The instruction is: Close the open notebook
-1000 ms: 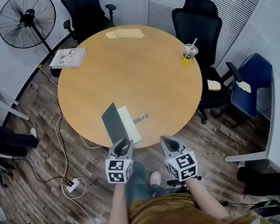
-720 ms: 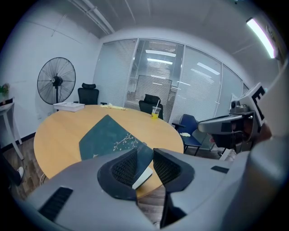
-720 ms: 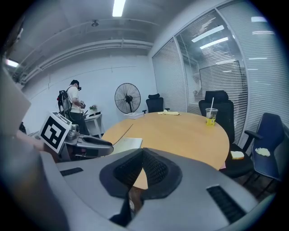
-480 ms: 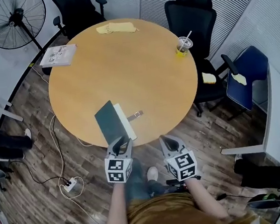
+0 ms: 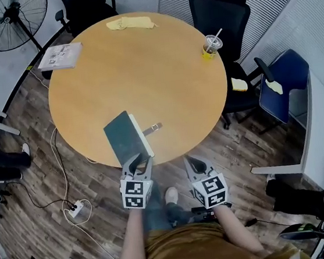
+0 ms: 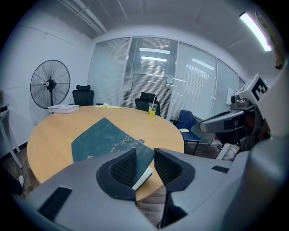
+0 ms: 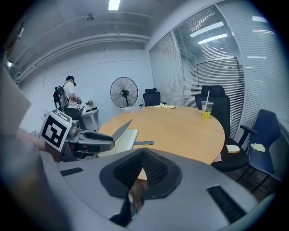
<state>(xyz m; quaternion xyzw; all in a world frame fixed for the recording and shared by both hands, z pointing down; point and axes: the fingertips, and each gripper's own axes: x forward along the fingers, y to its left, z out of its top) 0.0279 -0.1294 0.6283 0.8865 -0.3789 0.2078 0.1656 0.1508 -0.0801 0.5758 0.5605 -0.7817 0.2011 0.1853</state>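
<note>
Left gripper view: left tongs [image 6: 145, 155] just opened astride notebook [image 6: 101, 137]; right tongs [image 7: 140, 155] pressed together.

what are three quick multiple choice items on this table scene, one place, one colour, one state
1. Where on the table does the cup stand? A) far right edge B) centre C) near edge
2. What colour is the notebook cover? A) red B) dark teal C) white
3. How do the right gripper's jaws stand? A) wide apart B) clamped on the cup C) together, empty
Answers: 1 A, it stands by the far rim at right; 2 B, the cover shows dark teal; 3 C, the pads meet in the right gripper view.
</note>
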